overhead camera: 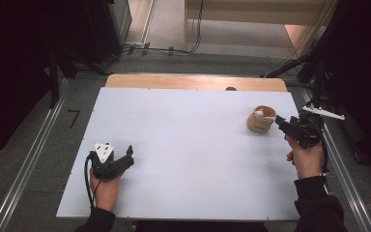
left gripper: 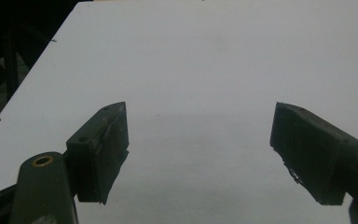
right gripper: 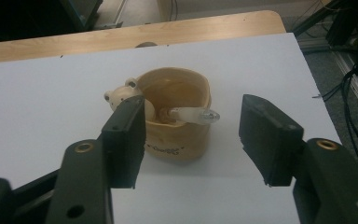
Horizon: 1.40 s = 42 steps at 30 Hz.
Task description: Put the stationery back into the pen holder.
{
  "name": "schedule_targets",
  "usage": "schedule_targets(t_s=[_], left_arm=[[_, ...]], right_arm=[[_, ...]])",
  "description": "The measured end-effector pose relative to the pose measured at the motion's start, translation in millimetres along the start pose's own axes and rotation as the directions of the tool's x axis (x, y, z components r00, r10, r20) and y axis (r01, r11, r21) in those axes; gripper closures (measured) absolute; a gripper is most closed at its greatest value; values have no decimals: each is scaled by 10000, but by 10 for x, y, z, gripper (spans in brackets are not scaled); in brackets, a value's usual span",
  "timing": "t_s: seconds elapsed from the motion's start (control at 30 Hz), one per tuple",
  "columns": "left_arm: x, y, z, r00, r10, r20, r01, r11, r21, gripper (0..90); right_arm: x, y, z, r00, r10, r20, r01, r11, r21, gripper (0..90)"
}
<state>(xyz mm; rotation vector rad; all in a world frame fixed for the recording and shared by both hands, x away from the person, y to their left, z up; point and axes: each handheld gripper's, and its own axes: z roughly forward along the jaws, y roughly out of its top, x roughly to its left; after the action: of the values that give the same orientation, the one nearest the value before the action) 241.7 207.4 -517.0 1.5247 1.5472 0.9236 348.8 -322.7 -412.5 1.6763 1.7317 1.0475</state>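
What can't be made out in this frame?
- Cup inside: its own wall hides the bottom, right gripper view.
- Cup lettering: blurred, right gripper view.
- Clear stick in the cup: lower end hidden by the rim.
- Cup details: too small, high view.

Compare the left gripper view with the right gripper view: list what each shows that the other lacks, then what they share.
Left gripper view alone: the left gripper, jaws wide apart over bare white table with nothing between them, and dark floor past the table's left edge.

Right gripper view alone: the right gripper, jaws open, facing a tan cup with a small bear figure on its rim and a pale stick with a clear tip leaning out of it; also a wooden strip at the far edge.

Both: the white table, open black jaws.
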Motion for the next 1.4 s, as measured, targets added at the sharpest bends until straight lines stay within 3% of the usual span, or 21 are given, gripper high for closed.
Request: schedule_targets(t_s=[0.27, 0.6, 1.4], left_arm=[[-1, 1, -1, 10000, -13, 9, 13, 10000, -4, 200], [-1, 1, -3, 10000, -25, 8, 25, 10000, -5, 200], [-2, 3, -10, 10000, -49, -26, 49, 10000, -46, 200]], right_arm=[[7, -3, 0, 9996, -274, -66, 275, 9996, 115, 269], [35, -10, -60, 9984, -553, -152, 554, 9984, 82, 202], [-19, -174, -286, 9953, -856, -451, 853, 9963, -83, 155]])
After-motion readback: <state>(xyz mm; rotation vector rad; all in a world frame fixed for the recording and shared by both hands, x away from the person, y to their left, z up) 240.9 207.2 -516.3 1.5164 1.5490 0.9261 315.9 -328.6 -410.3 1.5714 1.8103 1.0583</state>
